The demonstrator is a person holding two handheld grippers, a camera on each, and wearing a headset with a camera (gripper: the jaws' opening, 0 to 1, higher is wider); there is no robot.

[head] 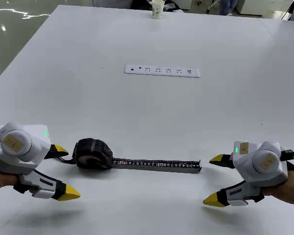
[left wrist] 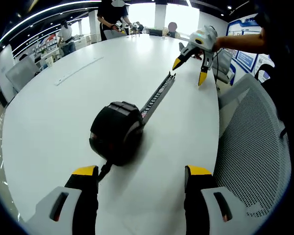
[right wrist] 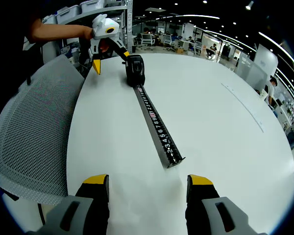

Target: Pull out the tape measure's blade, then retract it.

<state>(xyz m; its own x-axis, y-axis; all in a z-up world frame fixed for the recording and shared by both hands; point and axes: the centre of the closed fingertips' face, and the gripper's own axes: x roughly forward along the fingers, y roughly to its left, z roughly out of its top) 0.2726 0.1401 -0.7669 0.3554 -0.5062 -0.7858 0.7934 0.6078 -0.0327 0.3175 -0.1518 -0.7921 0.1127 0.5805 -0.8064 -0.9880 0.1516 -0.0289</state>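
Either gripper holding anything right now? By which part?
Nothing held. Left gripper and right gripper are both open; the tape measure lies on the table, blade out, between them.

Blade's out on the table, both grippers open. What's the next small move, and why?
Probably ease the left gripper forward and close it on the case: it sits unheld just ahead of the open fingers, and the blade lies extended toward the right gripper, ready to retract.

The white table (head: 88, 93) carries a black tape measure (head: 92, 153) with its blade (head: 157, 164) pulled out, a power strip (head: 161, 71) and a cup (head: 158, 8).
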